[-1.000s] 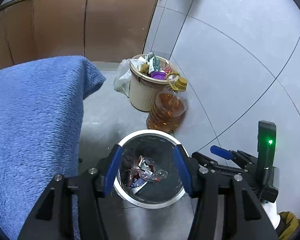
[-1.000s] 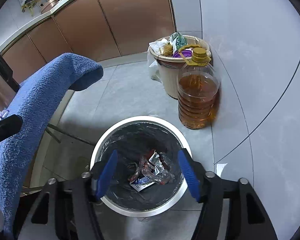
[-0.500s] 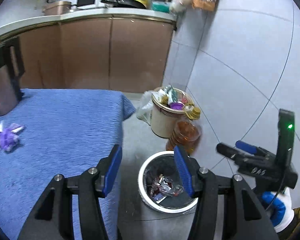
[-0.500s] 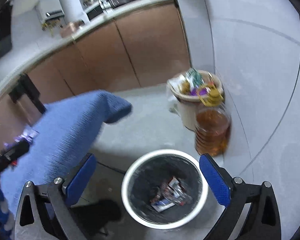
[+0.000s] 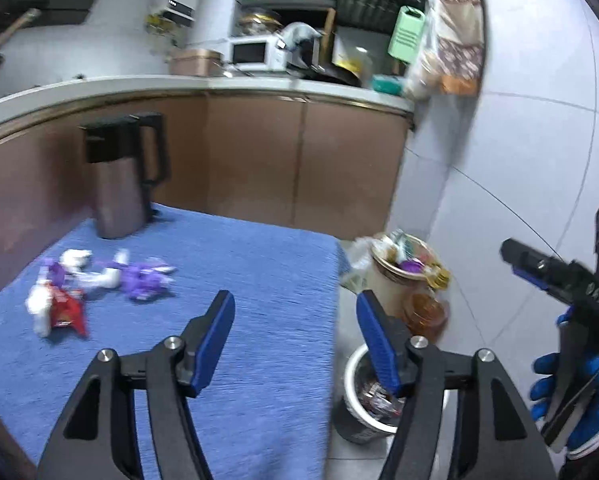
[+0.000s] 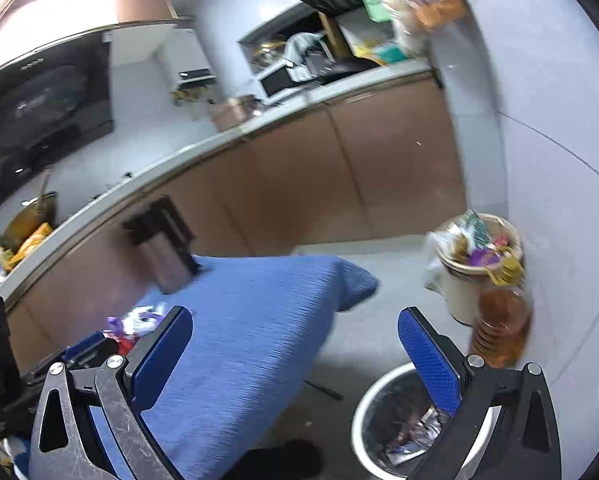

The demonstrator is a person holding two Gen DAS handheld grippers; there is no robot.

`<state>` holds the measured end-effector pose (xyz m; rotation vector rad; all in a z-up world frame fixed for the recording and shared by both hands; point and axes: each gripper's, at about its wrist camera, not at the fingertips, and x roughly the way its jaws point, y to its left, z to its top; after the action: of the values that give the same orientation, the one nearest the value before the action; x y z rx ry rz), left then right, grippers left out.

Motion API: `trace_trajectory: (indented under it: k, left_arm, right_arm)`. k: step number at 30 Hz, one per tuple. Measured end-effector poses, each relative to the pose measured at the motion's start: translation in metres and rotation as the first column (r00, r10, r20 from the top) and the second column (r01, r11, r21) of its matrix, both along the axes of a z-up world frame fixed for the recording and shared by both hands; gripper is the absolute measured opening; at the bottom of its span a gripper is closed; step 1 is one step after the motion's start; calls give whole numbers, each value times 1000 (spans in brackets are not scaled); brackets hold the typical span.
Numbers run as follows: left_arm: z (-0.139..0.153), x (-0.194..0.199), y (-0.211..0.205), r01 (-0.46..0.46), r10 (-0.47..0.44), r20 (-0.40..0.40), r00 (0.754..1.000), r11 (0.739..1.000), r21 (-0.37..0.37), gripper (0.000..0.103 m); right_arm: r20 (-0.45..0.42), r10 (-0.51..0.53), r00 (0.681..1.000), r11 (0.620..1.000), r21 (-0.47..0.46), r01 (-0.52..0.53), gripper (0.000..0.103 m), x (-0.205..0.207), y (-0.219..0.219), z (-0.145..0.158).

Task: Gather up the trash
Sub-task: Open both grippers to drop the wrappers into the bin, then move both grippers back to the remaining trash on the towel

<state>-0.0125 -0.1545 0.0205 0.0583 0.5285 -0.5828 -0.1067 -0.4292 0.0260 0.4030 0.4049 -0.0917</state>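
the left gripper [image 5: 295, 312] is hovering over the edge of the table [image 5: 259, 264], which is covered in a blue towel, and its jaws are opening with nothing between them. the right gripper [image 6: 295, 344] is standing at its widest, also with nothing between its blue pads, and it is pointing across the corner of the table toward the floor.

the trash is lying in two places. a small heap of wrappers [image 5: 95, 284], purple, white and red, is sitting on the towel toward the table's left side, just in front of a tall kettle [image 5: 121, 176] with a black handle. in the right wrist view the same wrappers [image 6: 133, 326] are peeking out just beyond the left pad. more crumpled wrappers are lying inside the white-rimmed bin [image 6: 369, 408] on the floor, which is standing just beside the table's right edge and is lined with a dark bag.

beyond that bin a bottle of amber oil [image 6: 503, 328] is standing against the grey tiled wall, touching or nearly touching a cream bucket [image 6: 457, 296] that is overflowing with rubbish.

in the left wrist view a hand in a blue glove [image 5: 571, 384] is holding the other gripper at the right edge of the frame. both views are blurring somewhat.
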Motion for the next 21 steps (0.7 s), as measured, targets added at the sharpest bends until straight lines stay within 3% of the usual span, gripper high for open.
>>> trace_trajectory:
  k: [4,11,21]
  left_arm:
    - [7,-8,39,-87,87,48,995,996,-13,65]
    - [6,-11,106,-216,219,59,974,975,-55,67]
    - [-25,0,199,-396,398,11,917,914,-88,68]
  right_arm:
    - [11,41,999,998,-51,-40,103,5,31,23]
    - [-15,97,995,986,-135,-98,103,17,80,41]
    - [-108,155,982,947,-266,-179,103,49,153,46]
